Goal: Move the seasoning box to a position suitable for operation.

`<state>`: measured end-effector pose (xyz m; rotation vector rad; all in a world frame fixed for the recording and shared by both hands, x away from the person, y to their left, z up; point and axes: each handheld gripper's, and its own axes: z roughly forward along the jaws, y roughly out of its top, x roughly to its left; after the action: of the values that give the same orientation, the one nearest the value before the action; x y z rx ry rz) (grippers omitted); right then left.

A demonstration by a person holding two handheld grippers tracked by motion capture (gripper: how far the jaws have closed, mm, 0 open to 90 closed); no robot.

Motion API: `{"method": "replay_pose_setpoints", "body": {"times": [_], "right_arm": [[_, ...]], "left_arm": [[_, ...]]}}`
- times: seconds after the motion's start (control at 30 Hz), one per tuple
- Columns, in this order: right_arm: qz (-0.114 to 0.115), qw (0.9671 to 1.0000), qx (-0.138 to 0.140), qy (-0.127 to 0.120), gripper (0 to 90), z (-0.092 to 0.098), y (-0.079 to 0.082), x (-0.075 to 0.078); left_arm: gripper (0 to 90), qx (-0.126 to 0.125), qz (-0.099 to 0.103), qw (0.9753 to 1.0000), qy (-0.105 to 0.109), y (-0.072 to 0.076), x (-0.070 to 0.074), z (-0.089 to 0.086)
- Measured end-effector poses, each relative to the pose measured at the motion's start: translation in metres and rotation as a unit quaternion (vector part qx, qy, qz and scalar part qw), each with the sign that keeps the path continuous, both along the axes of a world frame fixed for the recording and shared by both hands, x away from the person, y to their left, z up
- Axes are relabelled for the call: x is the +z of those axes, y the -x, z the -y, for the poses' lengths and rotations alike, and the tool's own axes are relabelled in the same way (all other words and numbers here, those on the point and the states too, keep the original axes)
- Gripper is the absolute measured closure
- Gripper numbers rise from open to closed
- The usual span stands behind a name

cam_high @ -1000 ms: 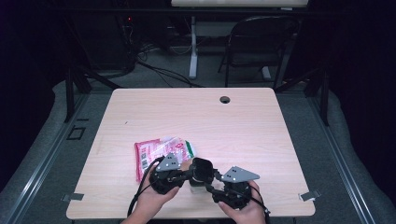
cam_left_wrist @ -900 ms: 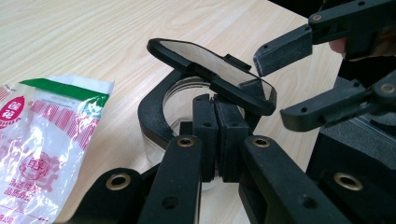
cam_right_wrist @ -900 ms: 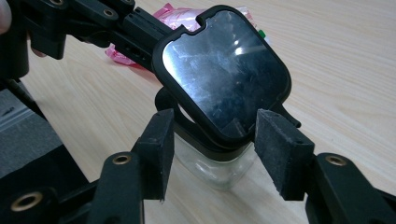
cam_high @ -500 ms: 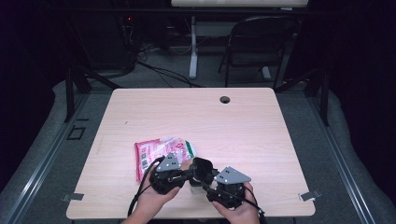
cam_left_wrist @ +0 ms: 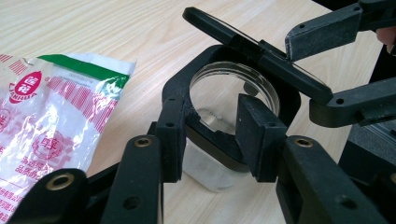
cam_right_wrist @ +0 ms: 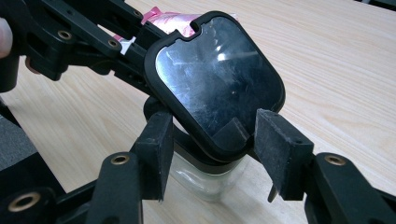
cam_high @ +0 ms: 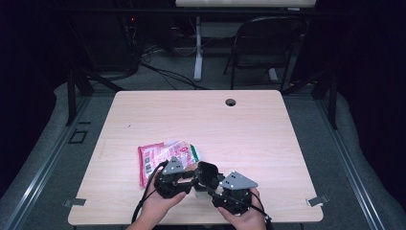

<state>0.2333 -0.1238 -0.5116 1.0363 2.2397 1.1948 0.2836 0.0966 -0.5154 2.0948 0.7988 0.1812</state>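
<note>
- Left gripper view: my left claw (cam_left_wrist: 212, 140) is drawn in narrow on the black collar of the small glass jar (cam_left_wrist: 210, 165). One jaw is against the collar's outer side, the other at the rim of the mouth.
- High view: the jar (cam_high: 200, 190) stands on the wooden table (cam_high: 268, 134) near its front edge, between my two hands and just beside the pink snack packet (cam_high: 160, 158).
- Right gripper view: my right claw (cam_right_wrist: 217, 156) sits half-wide around the low edge of the hinged lid (cam_right_wrist: 217, 79), which is tilted up and open. I cannot tell whether the jaws actually bite it.
- Handling, as I judge it: the glass body is hard, smooth and breakable, so it would be slippery under my pads. The plastic collar is the safer hold.
- The jar looks light and empty and would tip easily, so the collar hold has to steady it.
- The lid has a glossy panel. I would take it by its black frame at the free edge, away from the hinge, and not squeeze hard.
</note>
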Motion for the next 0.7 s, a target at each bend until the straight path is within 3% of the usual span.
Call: {"method": "replay_pose_setpoints", "body": {"times": [0.7], "right_arm": [[0.011,0.9998,-0.007,-0.017,50.2,0.0080,0.0018,0.0042]], "left_arm": [[63.3,0.003,0.004,1.0000,0.002,0.0012,-0.0013,-0.0007]]}}
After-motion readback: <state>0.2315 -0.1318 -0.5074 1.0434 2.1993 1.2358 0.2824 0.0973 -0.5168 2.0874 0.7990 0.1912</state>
